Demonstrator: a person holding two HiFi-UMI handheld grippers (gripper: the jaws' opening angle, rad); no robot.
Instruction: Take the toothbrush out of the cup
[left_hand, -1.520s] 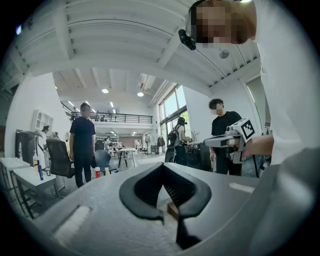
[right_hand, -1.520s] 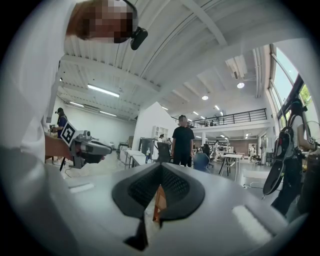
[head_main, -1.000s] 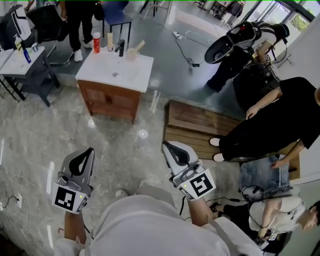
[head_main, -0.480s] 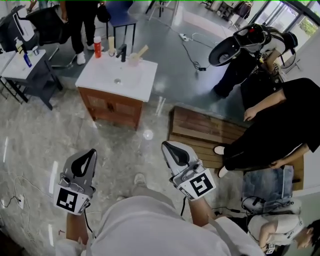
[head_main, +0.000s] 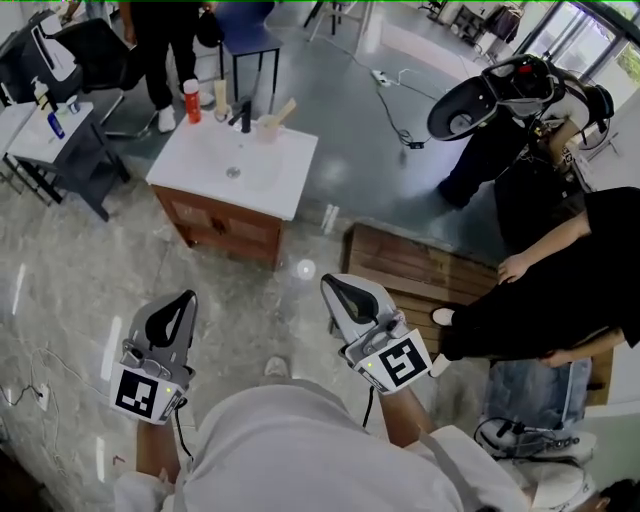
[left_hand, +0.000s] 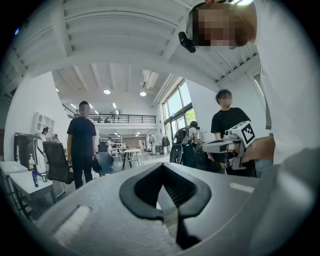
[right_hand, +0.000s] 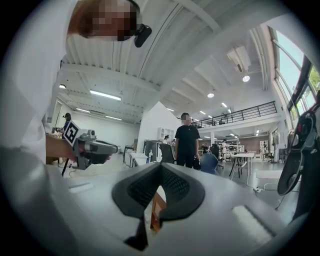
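Observation:
A pale cup (head_main: 266, 128) stands at the back of a white sink top (head_main: 205, 150) on a wooden vanity, far ahead of me in the head view. A light-coloured toothbrush (head_main: 284, 110) leans out of the cup to the right. My left gripper (head_main: 183, 299) and right gripper (head_main: 329, 285) are held level over the marble floor, well short of the vanity. Both are shut with nothing between the jaws. The left gripper view shows its shut pads (left_hand: 161, 169) and the right gripper (left_hand: 231, 145) beside it. The right gripper view shows its own shut pads (right_hand: 161, 170).
A red bottle (head_main: 190, 99) and a black faucet (head_main: 243, 114) stand on the sink top beside the cup. A wooden pallet (head_main: 420, 268) lies on the right, with people next to it. A scooter (head_main: 500, 90) is parked behind. A desk (head_main: 40, 130) stands at the left.
I have walked forward: the vanity has come nearer and slid lower in the head view. Both grippers stay shut and level in front of me.

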